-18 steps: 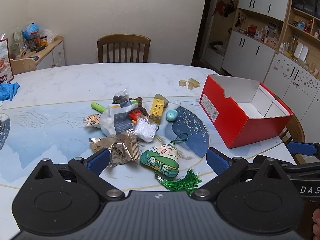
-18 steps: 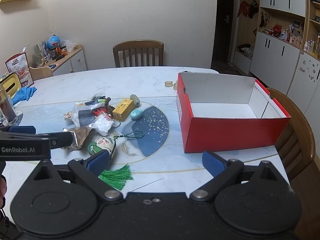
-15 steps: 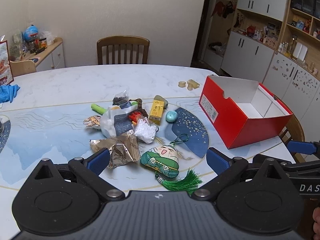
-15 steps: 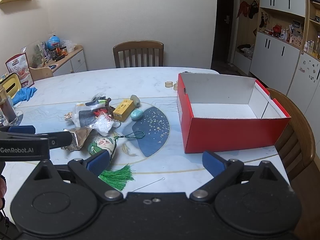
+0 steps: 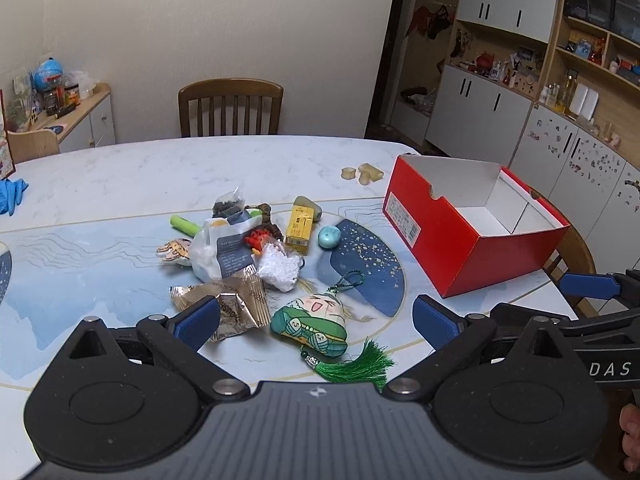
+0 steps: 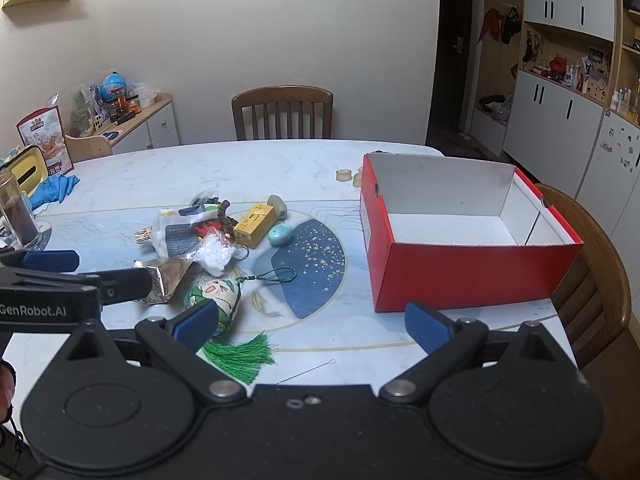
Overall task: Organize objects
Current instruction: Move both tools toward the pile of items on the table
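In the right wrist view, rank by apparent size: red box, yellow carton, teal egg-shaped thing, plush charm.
1. red box
2. plush charm, though it lies nearer the camera and is partly hidden
3. yellow carton
4. teal egg-shaped thing

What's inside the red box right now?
Nothing visible: the red box shows a bare white floor and white inner walls in the right wrist view. Its near wall hides the front strip of the floor, so a small flat item there can't be ruled out.
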`<move>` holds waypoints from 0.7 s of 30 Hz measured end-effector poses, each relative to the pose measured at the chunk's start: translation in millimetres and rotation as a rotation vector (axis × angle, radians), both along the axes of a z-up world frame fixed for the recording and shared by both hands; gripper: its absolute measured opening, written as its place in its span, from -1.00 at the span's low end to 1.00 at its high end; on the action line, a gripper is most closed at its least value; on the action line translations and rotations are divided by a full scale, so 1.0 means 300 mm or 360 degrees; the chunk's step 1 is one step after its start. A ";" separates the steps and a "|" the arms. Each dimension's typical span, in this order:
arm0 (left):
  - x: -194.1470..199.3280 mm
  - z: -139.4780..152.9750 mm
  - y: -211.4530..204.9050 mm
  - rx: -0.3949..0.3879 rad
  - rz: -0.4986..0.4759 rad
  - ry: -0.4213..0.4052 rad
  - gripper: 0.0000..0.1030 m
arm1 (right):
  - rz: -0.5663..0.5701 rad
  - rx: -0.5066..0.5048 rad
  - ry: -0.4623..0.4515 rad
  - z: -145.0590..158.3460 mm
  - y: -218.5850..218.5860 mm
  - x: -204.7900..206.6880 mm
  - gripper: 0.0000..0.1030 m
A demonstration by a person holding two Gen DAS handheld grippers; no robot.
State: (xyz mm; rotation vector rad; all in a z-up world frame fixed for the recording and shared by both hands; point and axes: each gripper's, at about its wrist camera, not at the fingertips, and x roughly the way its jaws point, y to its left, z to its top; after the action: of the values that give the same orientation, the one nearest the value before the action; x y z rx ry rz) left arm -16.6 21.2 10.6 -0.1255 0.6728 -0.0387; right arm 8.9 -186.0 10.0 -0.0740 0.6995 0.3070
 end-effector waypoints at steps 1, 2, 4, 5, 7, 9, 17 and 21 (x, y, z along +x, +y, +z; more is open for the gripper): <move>0.002 0.000 0.001 0.0000 0.0000 -0.0003 1.00 | 0.0001 -0.0003 -0.0002 0.000 0.003 -0.001 0.93; 0.002 -0.001 0.000 0.0002 0.0000 -0.0004 1.00 | 0.0003 -0.0006 -0.0005 0.000 0.006 -0.002 0.93; 0.002 -0.003 -0.003 0.0018 0.0004 -0.0005 1.00 | 0.0015 -0.0010 -0.0013 0.003 0.012 -0.007 0.93; 0.001 -0.003 -0.004 0.0028 0.0005 -0.0007 1.00 | 0.0024 -0.0013 -0.0019 0.005 0.015 -0.009 0.93; -0.002 0.000 -0.005 0.0036 -0.0003 -0.0019 1.00 | 0.0038 -0.0021 -0.0029 0.008 0.022 -0.014 0.93; -0.002 0.000 -0.003 0.0036 -0.0006 -0.0022 1.00 | 0.0039 -0.0024 -0.0032 0.008 0.024 -0.014 0.93; -0.002 -0.007 0.043 -0.0088 0.0020 0.0010 1.00 | 0.0049 -0.0031 -0.0033 0.007 0.033 -0.017 0.93; -0.005 -0.005 0.072 -0.0124 0.0077 0.0004 1.00 | 0.0065 -0.0036 -0.0038 0.010 0.046 -0.017 0.93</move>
State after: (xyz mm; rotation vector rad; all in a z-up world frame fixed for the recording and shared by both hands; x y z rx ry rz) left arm -18.1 42.9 9.0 -0.2171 0.6709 -0.0181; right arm 3.9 -172.3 12.9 -0.1132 0.6783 0.3368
